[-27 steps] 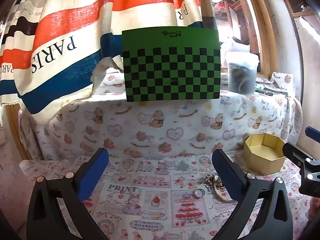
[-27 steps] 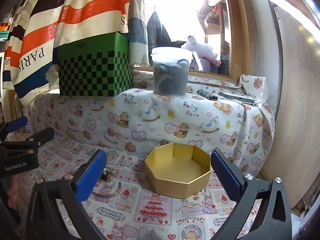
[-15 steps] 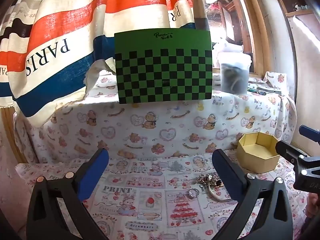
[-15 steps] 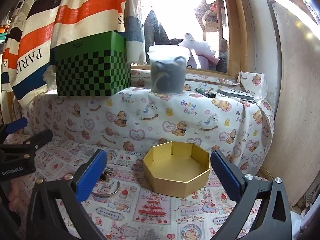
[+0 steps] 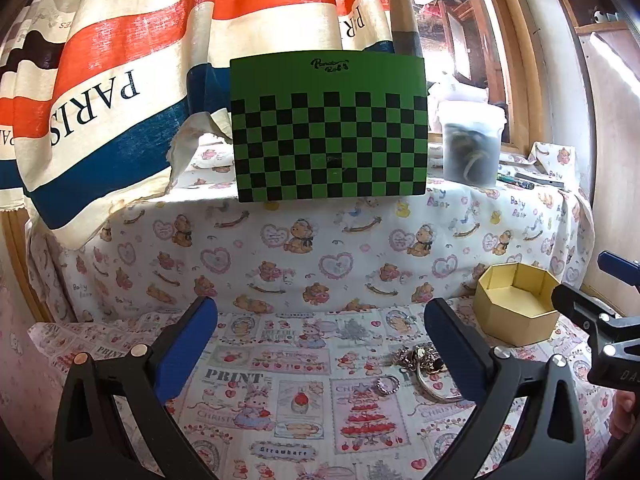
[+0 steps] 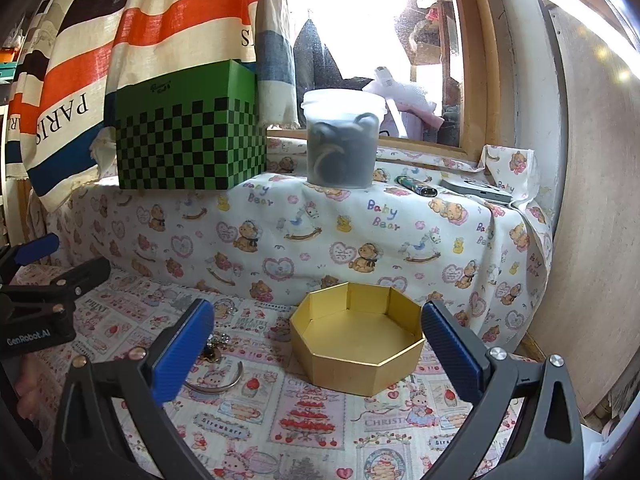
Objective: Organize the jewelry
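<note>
A small pile of jewelry (image 5: 418, 356) lies on the printed cloth, with a ring (image 5: 387, 384) in front of it and a silver bangle (image 5: 436, 390) partly behind my left gripper's right finger. An empty gold octagonal box (image 5: 516, 304) stands to its right. My left gripper (image 5: 320, 344) is open and empty, above the cloth, left of the pile. In the right wrist view the gold box (image 6: 356, 340) lies between the fingers of my open, empty right gripper (image 6: 312, 344). The bangle (image 6: 218, 380) and pile (image 6: 216, 346) lie by its left finger.
A green checkered box (image 5: 328, 128) and a lidded plastic tub (image 5: 472, 144) stand on the raised cloth-covered ledge behind. A striped PARIS curtain (image 5: 120, 60) hangs at left. A lighter (image 6: 416, 186) and a flat grey device (image 6: 476, 192) lie on the ledge at right, near a wooden wall.
Both grippers have drawn back and risen slightly, so the scene looks a little farther and lower. Nothing on the cloth has moved. Both grippers stay open.
</note>
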A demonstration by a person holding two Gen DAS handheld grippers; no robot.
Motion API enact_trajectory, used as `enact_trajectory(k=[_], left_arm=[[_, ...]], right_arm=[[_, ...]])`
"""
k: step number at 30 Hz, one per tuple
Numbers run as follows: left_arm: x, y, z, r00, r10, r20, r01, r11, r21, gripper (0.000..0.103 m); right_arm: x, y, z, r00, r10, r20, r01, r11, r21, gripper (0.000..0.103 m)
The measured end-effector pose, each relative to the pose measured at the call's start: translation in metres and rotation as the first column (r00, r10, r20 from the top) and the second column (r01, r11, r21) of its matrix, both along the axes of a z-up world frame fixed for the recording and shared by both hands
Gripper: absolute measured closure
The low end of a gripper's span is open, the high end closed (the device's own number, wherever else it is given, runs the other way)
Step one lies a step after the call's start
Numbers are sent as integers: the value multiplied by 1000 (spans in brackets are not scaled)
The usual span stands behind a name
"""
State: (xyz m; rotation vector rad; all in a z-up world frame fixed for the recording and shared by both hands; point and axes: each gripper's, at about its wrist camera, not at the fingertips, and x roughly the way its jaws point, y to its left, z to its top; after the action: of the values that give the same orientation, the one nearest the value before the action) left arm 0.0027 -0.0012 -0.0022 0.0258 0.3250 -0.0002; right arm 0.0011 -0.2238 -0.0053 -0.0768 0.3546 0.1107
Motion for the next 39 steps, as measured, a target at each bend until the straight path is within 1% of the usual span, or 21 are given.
enact_trajectory(k=[39], left_arm=[[0, -2, 0, 1000, 1, -6, -1, 1000, 4, 1]], right_arm=[[2, -1, -1, 1000, 1, -10, -1, 1000, 11, 0]])
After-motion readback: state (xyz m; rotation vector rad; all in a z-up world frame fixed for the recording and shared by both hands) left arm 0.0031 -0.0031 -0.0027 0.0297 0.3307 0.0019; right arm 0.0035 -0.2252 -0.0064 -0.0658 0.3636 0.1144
